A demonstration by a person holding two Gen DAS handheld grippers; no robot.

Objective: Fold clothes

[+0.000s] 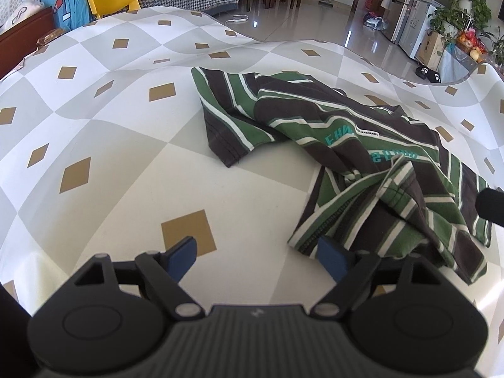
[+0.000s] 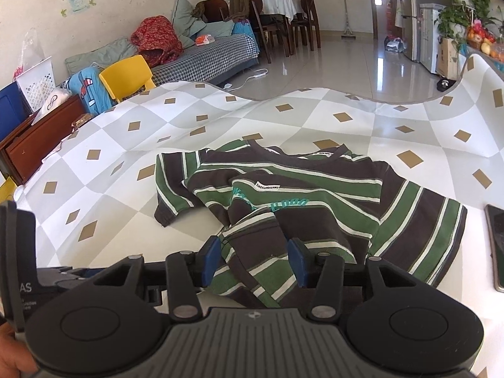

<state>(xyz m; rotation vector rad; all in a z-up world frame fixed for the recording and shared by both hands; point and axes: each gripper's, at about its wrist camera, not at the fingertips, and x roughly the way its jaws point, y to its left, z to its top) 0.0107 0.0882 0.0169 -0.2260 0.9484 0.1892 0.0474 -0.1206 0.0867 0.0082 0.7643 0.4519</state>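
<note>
Currently a striped shirt (image 2: 315,201) is seen lying rumpled on the patterned bench (image 1: 94,126), with one sleeve spread to the left. Its near hem is straddled by the right gripper (image 2: 253,260), whose fingers are spread wide, apparently not yet closed on it. The left gripper (image 1: 255,260) is held open and empty, with the shirt lying to its right; the right hand is nearer.
</note>
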